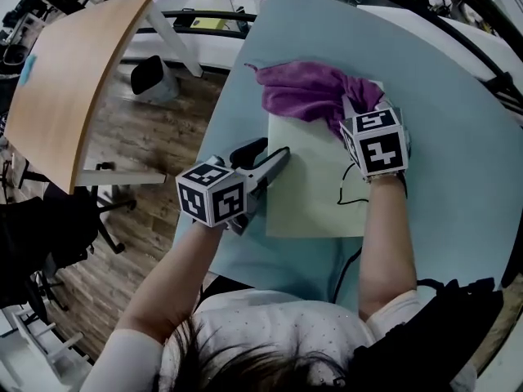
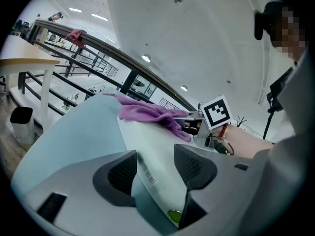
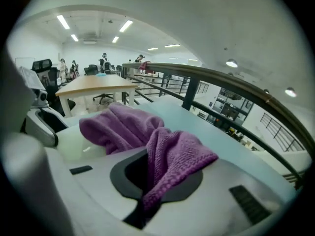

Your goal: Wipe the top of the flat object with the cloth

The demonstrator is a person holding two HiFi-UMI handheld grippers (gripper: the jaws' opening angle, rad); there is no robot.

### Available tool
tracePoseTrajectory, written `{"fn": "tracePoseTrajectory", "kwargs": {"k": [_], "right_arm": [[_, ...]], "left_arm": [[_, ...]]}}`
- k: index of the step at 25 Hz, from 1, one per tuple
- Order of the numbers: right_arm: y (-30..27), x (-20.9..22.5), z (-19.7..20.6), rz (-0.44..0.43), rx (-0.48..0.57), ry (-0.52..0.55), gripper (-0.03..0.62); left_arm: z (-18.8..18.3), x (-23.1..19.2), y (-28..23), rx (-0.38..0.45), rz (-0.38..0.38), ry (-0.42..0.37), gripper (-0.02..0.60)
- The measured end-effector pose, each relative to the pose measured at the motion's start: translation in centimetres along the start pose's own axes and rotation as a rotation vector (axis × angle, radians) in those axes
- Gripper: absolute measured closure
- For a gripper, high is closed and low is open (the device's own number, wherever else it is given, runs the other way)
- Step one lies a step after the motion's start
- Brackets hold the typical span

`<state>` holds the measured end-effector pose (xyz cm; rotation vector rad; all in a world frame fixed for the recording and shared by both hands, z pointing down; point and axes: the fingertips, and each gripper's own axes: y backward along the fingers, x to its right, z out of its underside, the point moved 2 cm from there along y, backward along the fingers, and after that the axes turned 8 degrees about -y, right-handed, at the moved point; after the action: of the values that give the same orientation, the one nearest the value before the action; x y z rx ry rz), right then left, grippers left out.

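Observation:
A pale flat board (image 1: 310, 182) lies on the light blue table (image 1: 458, 170). The purple cloth (image 1: 315, 92) is bunched over the board's far edge. My right gripper (image 1: 358, 114) is shut on the cloth (image 3: 165, 154), and a fold hangs out between its pads. My left gripper (image 1: 265, 153) rests at the board's left edge. Its jaws stand open, one over the board and one over the table, with the labelled edge (image 2: 147, 173) running between them. The cloth (image 2: 147, 113) and the right gripper (image 2: 199, 127) also show in the left gripper view.
A black cable (image 1: 347, 190) loops across the board beside my right wrist. A wooden table (image 1: 73, 80), a black bin (image 1: 151, 76) and an office chair (image 1: 57, 219) stand on the floor to the left. Railings run past the table's far edge.

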<state>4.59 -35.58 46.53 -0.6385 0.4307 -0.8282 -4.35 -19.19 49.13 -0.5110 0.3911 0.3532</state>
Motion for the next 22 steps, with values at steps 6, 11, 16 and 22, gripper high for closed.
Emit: {"fn": "tracePoseTrajectory", "kwargs": {"k": [6, 11, 16, 22], "right_arm": [[1.8, 5.2, 2.4, 0.136, -0.020, -0.086, 0.572], [3.2, 8.9, 5.6, 0.239, -0.105, -0.114, 0.572], [5.9, 12.9, 8.0, 0.377, -0.107, -0.176, 0.574], [11.0, 14.9, 4.5, 0.481, 0.115, -0.230, 0.576]], "left_arm": [[0.0, -0.4, 0.0, -0.028, 0.033, 0.036, 0.347], [0.0, -0.4, -0.1, -0.021, 0.025, 0.026, 0.347], [-0.3, -0.3, -0.1, -0.025, 0.031, 0.036, 0.350], [-0.2, -0.4, -0.2, -0.025, 0.030, 0.031, 0.350]]}}
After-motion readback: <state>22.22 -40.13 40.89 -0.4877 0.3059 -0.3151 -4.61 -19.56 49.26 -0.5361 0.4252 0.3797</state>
